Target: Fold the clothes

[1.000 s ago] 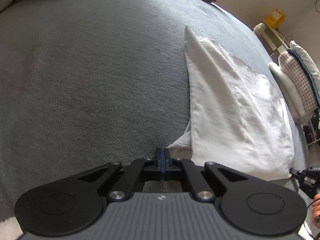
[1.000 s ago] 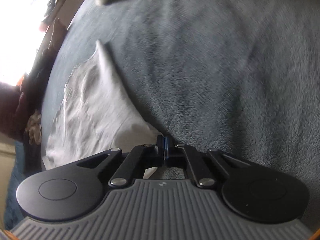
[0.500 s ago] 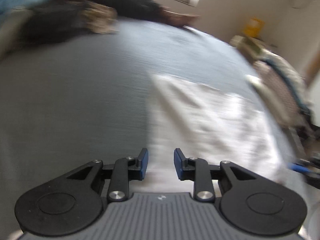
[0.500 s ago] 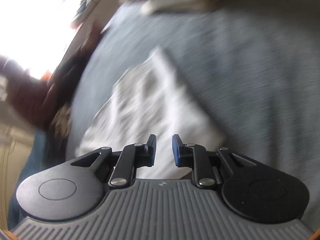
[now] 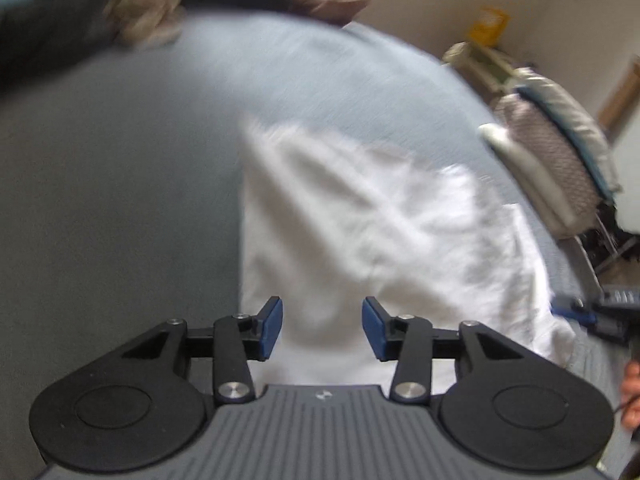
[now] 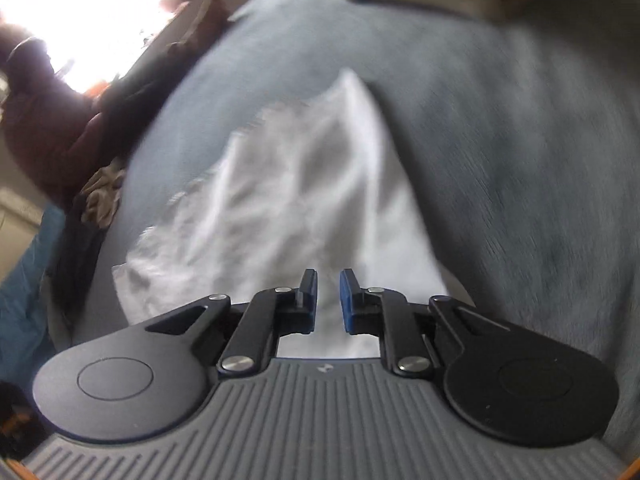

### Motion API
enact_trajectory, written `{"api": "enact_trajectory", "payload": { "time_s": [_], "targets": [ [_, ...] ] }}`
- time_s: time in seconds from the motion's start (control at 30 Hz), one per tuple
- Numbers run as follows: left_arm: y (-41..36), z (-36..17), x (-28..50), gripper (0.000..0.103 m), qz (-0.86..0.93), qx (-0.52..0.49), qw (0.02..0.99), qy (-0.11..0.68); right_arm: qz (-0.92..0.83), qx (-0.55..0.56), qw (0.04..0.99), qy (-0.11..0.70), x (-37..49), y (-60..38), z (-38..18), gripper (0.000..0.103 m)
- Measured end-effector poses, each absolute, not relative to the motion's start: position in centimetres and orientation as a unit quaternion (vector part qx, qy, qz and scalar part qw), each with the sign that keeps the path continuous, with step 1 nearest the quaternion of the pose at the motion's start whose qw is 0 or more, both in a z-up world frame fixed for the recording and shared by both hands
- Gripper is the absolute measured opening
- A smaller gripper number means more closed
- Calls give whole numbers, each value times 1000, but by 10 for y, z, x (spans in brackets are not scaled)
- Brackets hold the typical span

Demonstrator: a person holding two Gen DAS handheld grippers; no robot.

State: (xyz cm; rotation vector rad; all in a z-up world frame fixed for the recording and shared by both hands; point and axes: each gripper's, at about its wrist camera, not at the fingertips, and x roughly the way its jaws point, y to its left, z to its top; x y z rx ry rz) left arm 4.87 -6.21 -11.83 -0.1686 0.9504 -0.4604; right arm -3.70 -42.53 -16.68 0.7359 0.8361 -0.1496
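Observation:
A white garment point(image 5: 360, 220) lies folded and wrinkled on the grey bed cover point(image 5: 120, 200). My left gripper point(image 5: 322, 328) hovers above the garment's near edge. Its jaws are opening, and between the blue pads point(image 5: 272, 326) there is only cloth far below. In the right wrist view the same garment point(image 6: 288, 184) tapers to a point at the far end. Over its near end hangs my right gripper point(image 6: 329, 300). Its jaws stand a narrow gap apart and are closing, with nothing pinched between them. Both views are motion-blurred.
Dark and beige clothes point(image 5: 148, 20) are heaped at the cover's far edge. A chair with stacked cushions point(image 5: 556, 160) stands off the right side. A person in dark red point(image 6: 44, 120) is at the left of the right wrist view, with blue fabric point(image 6: 24, 288) below.
Both grippers, shut on corners of the white garment a second ago, have let go and lifted back from it. The left jaws have spread wider; the right ones have narrowed a little.

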Motion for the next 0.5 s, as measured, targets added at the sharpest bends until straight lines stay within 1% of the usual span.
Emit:
{"api": "enact_trajectory", "payload": {
  "time_s": [0.1, 0.13, 0.2, 0.23, 0.27, 0.33, 0.37, 0.4, 0.47, 0.5],
  "targets": [
    [-96, -127, 68, 49, -248, -65, 863, 435, -34, 288, 872, 393, 0, -422, -159, 12],
    [-109, -133, 74, 48, -247, -57, 864, 435, -29, 275, 875, 398, 12, -421, -166, 12],
    [-118, -154, 85, 44, -217, -43, 868, 446, -20, 249, 878, 408, 34, -420, -181, 12],
    [-114, -161, 87, 38, -203, -46, 869, 449, -28, 234, 879, 415, 40, -419, -190, 9],
    [-110, -164, 89, 37, -199, -58, 870, 447, -30, 235, 881, 410, 44, -422, -194, 7],
    [-103, -155, 90, 39, -203, -73, 866, 451, -31, 244, 881, 404, 49, -428, -194, 7],
    [-103, -149, 90, 43, -209, -72, 866, 448, -32, 250, 880, 404, 48, -432, -189, 9],
    [-103, -143, 89, 44, -217, -69, 871, 435, -29, 249, 883, 396, 47, -430, -181, 11],
    [-106, -137, 90, 51, -227, -55, 882, 409, -10, 229, 898, 377, 54, -420, -169, 12],
    [-108, -137, 92, 52, -227, -47, 886, 401, -2, 214, 904, 370, 57, -417, -164, 12]
  ]
}}
